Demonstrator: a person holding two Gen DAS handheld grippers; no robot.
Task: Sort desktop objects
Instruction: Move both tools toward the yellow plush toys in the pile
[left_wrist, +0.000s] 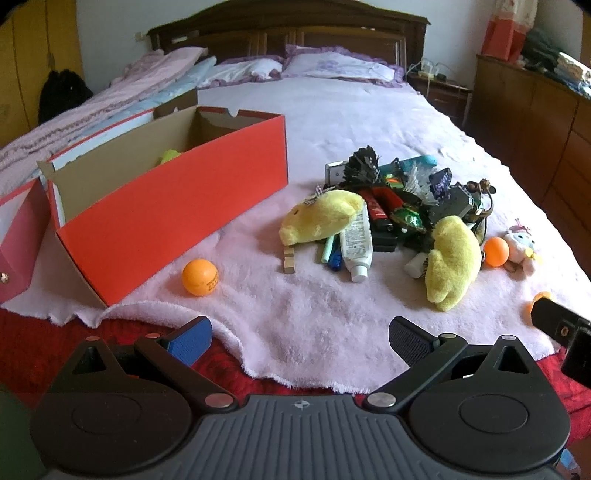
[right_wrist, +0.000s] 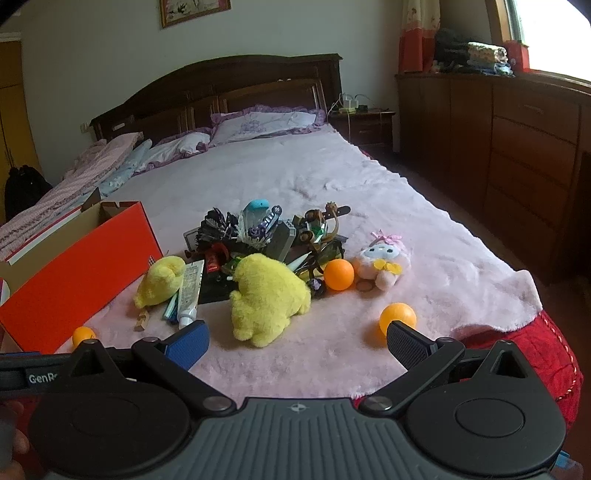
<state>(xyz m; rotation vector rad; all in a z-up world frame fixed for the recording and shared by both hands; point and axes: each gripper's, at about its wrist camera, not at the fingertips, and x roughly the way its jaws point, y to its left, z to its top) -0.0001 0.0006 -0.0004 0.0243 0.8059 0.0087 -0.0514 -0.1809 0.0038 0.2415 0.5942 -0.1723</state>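
Step in hand: judging by the layout, sorting has barely begun. Only one yellow-green item shows inside the orange box (left_wrist: 173, 192), and the pile (left_wrist: 399, 206) looks untouched.
Left tongs (left_wrist: 301, 338): spread wide, holding nothing, hovering at the near edge of the bed (left_wrist: 332, 110) over the rim of the pink blanket (left_wrist: 314, 314).
Right tongs (right_wrist: 297, 341): also spread wide and empty, at the same near edge, facing the pile.
Box: open-topped, on the left side of the blanket, one long wall angled toward the pile.
Loose items: an orange ball (left_wrist: 200, 277) lies just beside the box's near corner; a second ball (right_wrist: 338, 274) sits beside a small pink plush (right_wrist: 384, 264); a third ball (right_wrist: 398, 319) lies near the right tongs' right finger.
Pile contents: two yellow plush toys (right_wrist: 267, 299), a white tube (left_wrist: 356, 242), pens and dark trinkets, heaped and overlapping.
Next move: probably a single, free-lying piece first. The ball nearest each pair of tongs suits, but it is round and may roll on the pile of the blanket, so close squarely across its middle.
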